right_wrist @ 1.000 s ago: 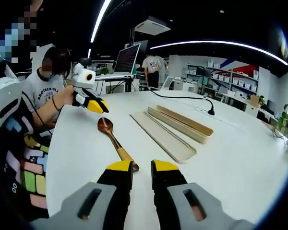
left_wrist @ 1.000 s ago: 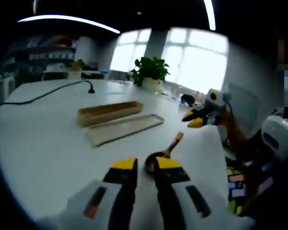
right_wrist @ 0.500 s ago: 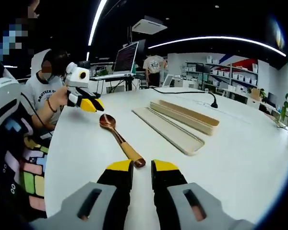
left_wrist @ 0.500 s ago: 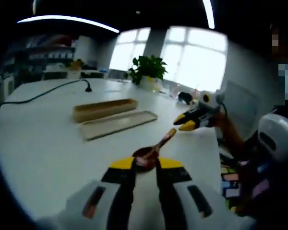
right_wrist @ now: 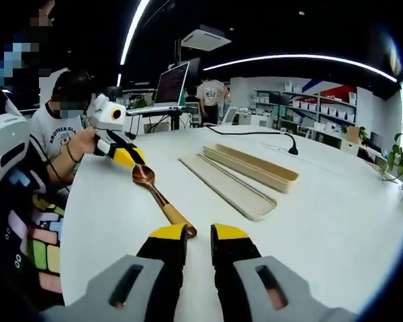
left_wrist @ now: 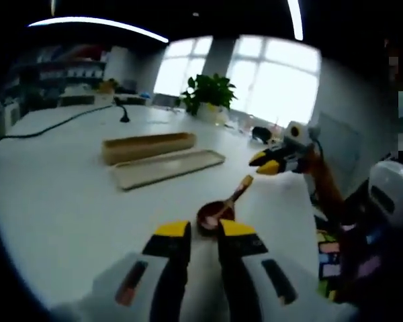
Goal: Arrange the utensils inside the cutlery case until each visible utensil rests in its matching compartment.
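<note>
**Spoon flanked at both ends, case waiting open**

Left gripper view: left tool low over the white surface, jaws parted by a narrow gap, pinching nothing. Just ahead of the tips, the wooden spoon, bowl end nearest, handle running away toward the right tool, which comes in from the right with its yellow tips near the handle end. Seemingly lined up on the bowl so the spoon can be steadied or lifted from this side. Farther off, well apart from the spoon, the cutlery case with its lid lying flat just beside it: left open, likely so utensils can drop straight in. Contents of the case hidden by its wall. Potted plant behind, by the windows.

Right gripper view: right tool also slightly parted and empty, tips just short of the spoon's handle end; contact too close to call. Left tool hovering at the bowl end, tips near or touching it. Case and lid side by side to the right, near but not touching the spoon. Spoon not yet in any compartment; task at an early stage by the look of it.
</note>
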{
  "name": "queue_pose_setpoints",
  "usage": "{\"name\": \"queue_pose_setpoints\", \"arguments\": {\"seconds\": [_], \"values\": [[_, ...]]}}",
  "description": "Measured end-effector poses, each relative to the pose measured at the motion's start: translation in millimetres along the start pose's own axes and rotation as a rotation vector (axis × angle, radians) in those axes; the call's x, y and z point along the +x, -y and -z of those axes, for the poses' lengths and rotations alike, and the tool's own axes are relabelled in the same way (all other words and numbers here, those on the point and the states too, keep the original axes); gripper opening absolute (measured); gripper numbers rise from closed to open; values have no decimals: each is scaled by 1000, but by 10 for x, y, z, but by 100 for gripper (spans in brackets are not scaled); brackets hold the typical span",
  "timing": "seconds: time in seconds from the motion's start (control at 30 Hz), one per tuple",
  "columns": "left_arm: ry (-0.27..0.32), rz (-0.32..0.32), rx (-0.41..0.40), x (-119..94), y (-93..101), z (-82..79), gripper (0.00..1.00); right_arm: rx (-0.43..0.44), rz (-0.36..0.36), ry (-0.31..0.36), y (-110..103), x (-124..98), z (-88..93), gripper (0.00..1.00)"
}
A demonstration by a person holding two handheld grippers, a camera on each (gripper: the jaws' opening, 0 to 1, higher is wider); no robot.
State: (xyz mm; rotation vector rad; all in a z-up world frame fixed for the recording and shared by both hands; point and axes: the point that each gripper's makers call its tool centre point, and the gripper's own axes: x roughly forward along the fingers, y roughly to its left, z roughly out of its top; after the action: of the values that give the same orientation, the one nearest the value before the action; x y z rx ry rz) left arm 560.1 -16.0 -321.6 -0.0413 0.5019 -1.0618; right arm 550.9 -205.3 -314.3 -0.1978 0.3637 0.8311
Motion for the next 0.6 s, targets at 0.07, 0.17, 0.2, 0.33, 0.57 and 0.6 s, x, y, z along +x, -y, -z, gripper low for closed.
{"name": "queue_pose_setpoints", "arguments": {"seconds": [0.07,0.17,0.2,0.33,0.57,0.6], "values": [[-14,19,-7,17,31,49,17,1,-8,-11,-34,28,36,12],[-21,13,7,24,37,72,17,5,-38,-16,-104,78,58,12],[-19,5,8,39,15,70,17,3,-43,-18,-118,87,62,12],[-11,8,-5,67,-6,70,16,-11,-59,-31,-166,114,80,12],[-1,8,1,83,10,51,17,0,-62,-38,-171,150,111,11],[1,6,4,90,5,49,17,1,-61,-37,-168,152,109,11]]}}
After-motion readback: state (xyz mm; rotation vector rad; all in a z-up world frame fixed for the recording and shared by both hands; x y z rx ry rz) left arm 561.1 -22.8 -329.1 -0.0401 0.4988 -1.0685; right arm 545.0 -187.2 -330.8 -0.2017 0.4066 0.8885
